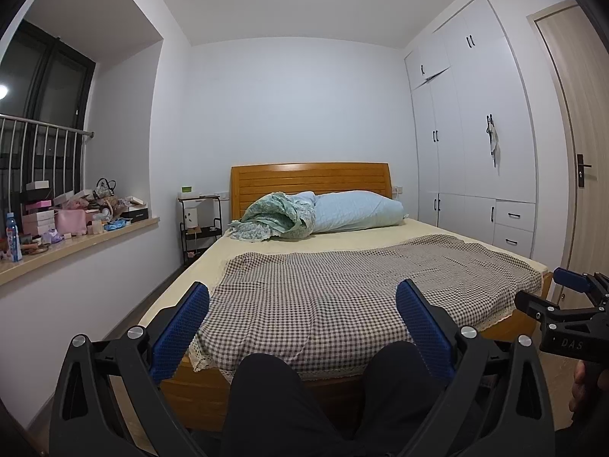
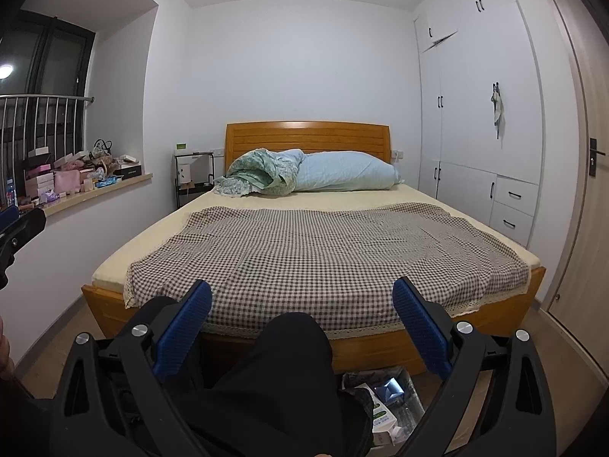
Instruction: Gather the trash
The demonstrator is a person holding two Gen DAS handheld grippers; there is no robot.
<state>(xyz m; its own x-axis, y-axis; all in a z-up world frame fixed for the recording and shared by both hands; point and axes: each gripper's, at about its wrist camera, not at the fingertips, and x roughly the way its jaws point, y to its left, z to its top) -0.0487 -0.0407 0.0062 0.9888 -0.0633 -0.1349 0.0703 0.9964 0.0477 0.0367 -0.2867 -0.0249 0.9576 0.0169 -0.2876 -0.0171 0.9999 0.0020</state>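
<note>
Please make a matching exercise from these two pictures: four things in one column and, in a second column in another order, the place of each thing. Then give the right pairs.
Things
1. checked blanket
2. pile of boxes
3. blue pillow
4. trash bag

Places
A. on the window ledge
B. on the floor at the foot of the bed
C. against the wooden headboard
D. spread over the near half of the bed

Pairs: 1-D, 2-A, 3-C, 4-B
</note>
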